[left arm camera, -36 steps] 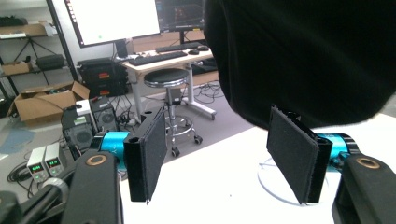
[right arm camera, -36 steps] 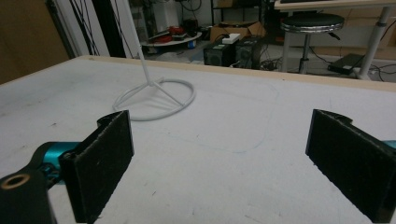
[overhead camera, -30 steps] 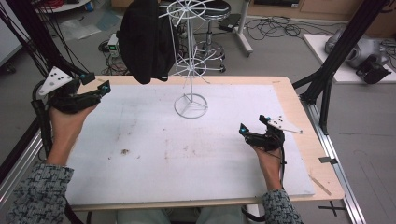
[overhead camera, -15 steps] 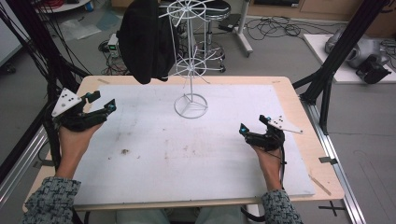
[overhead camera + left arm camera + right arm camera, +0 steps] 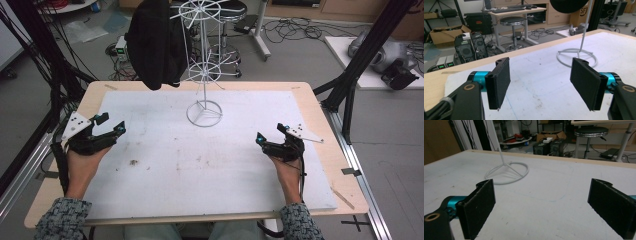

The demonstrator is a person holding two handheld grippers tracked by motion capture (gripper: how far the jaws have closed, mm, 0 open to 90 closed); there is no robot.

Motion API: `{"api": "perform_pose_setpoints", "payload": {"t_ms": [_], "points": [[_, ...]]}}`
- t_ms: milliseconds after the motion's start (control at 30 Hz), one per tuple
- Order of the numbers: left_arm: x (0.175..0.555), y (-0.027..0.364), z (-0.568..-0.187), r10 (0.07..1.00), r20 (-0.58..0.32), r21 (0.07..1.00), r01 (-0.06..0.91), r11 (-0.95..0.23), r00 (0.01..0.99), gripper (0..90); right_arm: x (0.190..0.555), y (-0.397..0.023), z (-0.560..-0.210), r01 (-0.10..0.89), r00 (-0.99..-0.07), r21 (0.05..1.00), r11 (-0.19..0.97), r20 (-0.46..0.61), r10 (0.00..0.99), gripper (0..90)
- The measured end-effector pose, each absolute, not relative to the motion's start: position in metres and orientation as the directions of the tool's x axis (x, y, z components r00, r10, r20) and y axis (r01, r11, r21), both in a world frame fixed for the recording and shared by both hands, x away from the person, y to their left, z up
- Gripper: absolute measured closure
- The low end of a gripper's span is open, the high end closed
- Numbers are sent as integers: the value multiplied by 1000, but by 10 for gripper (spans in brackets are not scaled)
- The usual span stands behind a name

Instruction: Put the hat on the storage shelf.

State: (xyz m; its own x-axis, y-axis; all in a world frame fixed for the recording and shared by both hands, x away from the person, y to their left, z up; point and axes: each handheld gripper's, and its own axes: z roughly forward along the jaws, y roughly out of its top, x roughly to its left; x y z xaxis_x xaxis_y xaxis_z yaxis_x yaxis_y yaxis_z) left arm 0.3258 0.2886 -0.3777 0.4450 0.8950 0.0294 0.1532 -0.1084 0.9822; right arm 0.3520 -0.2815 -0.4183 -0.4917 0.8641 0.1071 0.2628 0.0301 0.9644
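From above, a person seated at the pale wooden desk (image 5: pixel 320 107) with its white mat holds the left tongs (image 5: pixel 111 125) near the left edge and the right tongs (image 5: pixel 270 134) near the right, both open and empty. A white wire rack stand (image 5: pixel 204 70) rises at the far middle, a black cap (image 5: pixel 152 40) hanging on it.

The left gripper view shows its black pads (image 5: pixel 499 83) wide apart, the stand's ring base (image 5: pixel 577 57) beyond.

The right gripper view shows its pads (image 5: pixel 477 207) spread wide over bare mat.

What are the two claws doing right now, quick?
Left claw: open, holding nothing.
Right claw: open, holding nothing.
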Motion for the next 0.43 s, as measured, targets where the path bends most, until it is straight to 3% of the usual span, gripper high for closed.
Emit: {"api": "perform_pose_setpoints", "payload": {"t_ms": [433], "points": [[325,289,-391,897,33,977,175,-123,440,323,352,-280,-418,268,-495,963,33,108,862,68]]}}
